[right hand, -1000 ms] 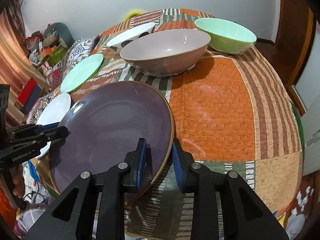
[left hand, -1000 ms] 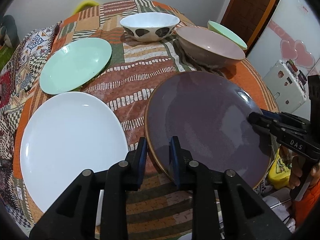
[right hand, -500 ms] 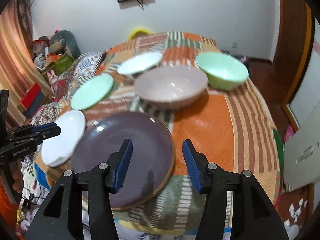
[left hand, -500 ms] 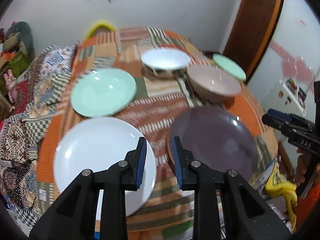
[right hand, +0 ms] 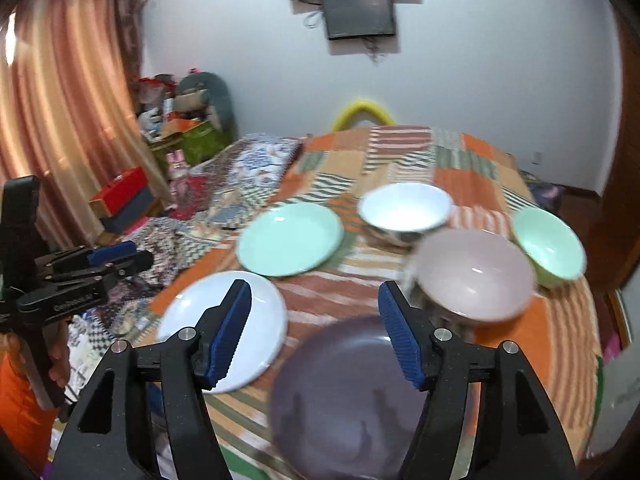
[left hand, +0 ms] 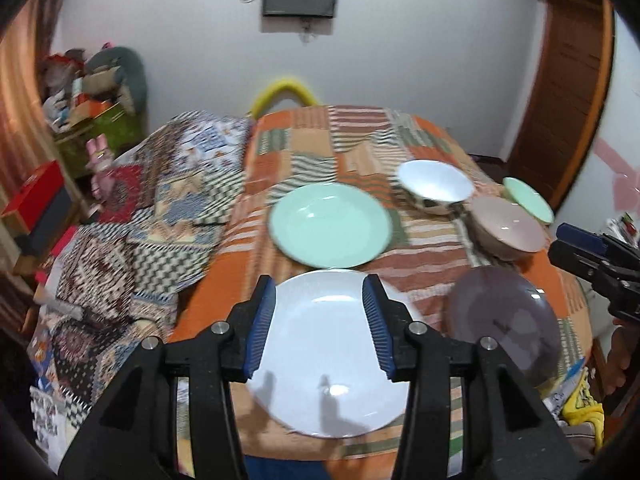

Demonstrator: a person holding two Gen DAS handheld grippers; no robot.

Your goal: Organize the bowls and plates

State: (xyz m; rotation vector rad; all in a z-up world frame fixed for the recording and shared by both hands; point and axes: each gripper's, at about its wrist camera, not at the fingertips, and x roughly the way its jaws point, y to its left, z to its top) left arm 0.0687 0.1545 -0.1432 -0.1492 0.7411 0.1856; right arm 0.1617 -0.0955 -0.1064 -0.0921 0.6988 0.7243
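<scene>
Left wrist view shows a patchwork cloth carrying a mint plate, a white bowl, a pink bowl and a green bowl, none blocking the tools. Glossy white plate lies below the empty left gripper, its jaws opening. Dark purple plate lies flat at the near edge under the right gripper, which is also opening on nothing.

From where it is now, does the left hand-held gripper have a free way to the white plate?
Probably yes. The left hand-held gripper hangs above the white plate, jaws opening and empty, and nothing lies between them or on the plate.
</scene>
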